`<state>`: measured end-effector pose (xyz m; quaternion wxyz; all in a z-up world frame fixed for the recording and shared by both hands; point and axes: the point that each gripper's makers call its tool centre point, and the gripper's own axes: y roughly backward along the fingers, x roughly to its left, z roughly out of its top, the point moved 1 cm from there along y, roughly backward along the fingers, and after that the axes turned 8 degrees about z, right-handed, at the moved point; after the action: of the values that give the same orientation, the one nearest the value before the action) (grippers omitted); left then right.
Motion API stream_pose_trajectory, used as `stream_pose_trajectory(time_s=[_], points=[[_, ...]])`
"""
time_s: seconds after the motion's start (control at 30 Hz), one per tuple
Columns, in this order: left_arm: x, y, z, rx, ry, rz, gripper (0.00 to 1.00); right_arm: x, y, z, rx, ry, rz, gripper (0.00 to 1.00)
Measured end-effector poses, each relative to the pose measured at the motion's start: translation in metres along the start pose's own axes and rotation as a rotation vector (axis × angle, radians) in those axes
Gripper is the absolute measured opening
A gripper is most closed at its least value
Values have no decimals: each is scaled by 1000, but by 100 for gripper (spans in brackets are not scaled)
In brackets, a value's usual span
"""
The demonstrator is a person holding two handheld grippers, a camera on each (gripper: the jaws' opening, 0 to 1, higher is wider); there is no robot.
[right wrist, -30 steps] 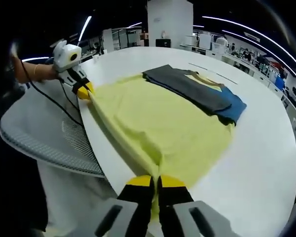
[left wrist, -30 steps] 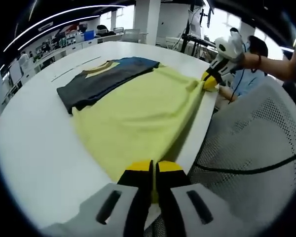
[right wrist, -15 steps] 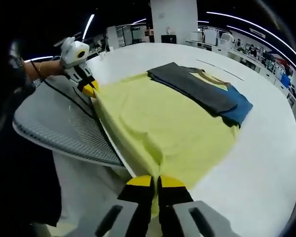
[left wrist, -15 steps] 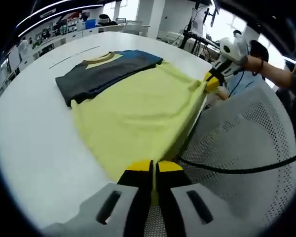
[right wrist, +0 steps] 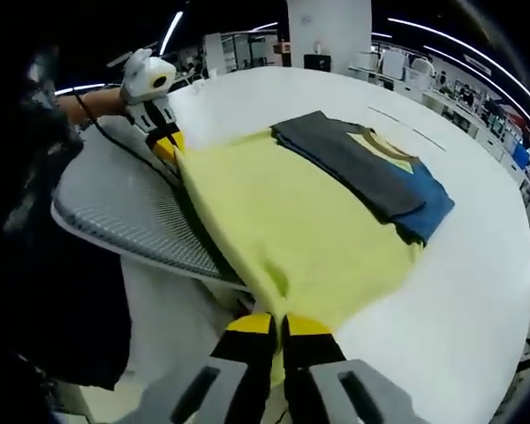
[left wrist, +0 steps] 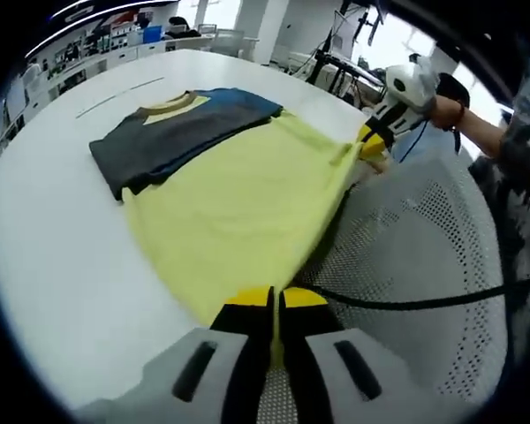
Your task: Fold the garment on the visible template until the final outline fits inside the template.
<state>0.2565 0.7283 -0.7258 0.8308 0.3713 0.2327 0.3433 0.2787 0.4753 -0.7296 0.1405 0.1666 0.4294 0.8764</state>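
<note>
Fabric of the yellow T-shirt (left wrist: 247, 199) is soft and limp (likely to sag), so I grip its corners. My left claw (left wrist: 272, 305) and right claw (right wrist: 277, 329), both at bottom centre, pinch its hem over the white counter (left wrist: 53, 238) edge, stretched taut.

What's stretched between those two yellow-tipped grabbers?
In both views, the near hem of the yellow shirt runs between the left gripper and the right gripper, each clamped on a corner, along the white table edge.
</note>
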Motion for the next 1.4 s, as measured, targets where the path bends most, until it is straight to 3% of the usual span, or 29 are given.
stream_pose_trajectory(time_s=[0.43,0.77,1.07,1.2,1.4], points=[[23,15,44,-82,-50,96,0,-25,23,38,2,107,-115,0],[45,27,78,-173,-11,173,0,-47,37,71,0,189,-194,0],[71,31,115,-269,-2,308,0,-68,47,95,6,248,-255,0],[82,30,128,-285,12,338,0,-79,49,105,3,265,-277,0],[95,30,149,-326,-27,403,0,-96,54,119,-10,281,-323,0]])
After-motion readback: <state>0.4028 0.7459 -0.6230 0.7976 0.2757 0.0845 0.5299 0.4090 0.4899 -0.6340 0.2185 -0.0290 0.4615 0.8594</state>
